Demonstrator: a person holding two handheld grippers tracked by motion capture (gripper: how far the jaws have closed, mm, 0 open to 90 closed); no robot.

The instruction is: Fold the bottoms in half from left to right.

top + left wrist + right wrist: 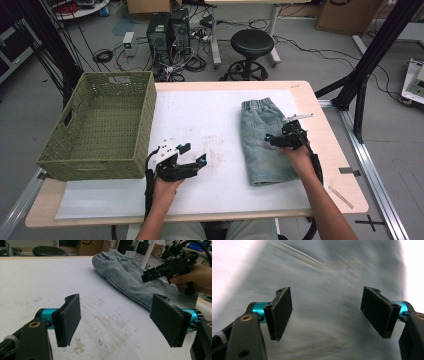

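White table cover (pixel 210 120) carries folded denim shorts (pixel 262 142) at right, laid flat for pickup; the right gripper (pixel 274 138) hovers above them, jaws wide (nothing between). Left gripper (pixel 197 161), equally wide, waits near the wicker basket (pixel 102 122).

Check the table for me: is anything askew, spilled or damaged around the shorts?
Nothing serious. The denim shorts lie folded and flat on the white mat, the wicker basket sits upright. Only oddity: brownish smudges staining the mat between the two grippers; they look like old marks, not a fresh spill.
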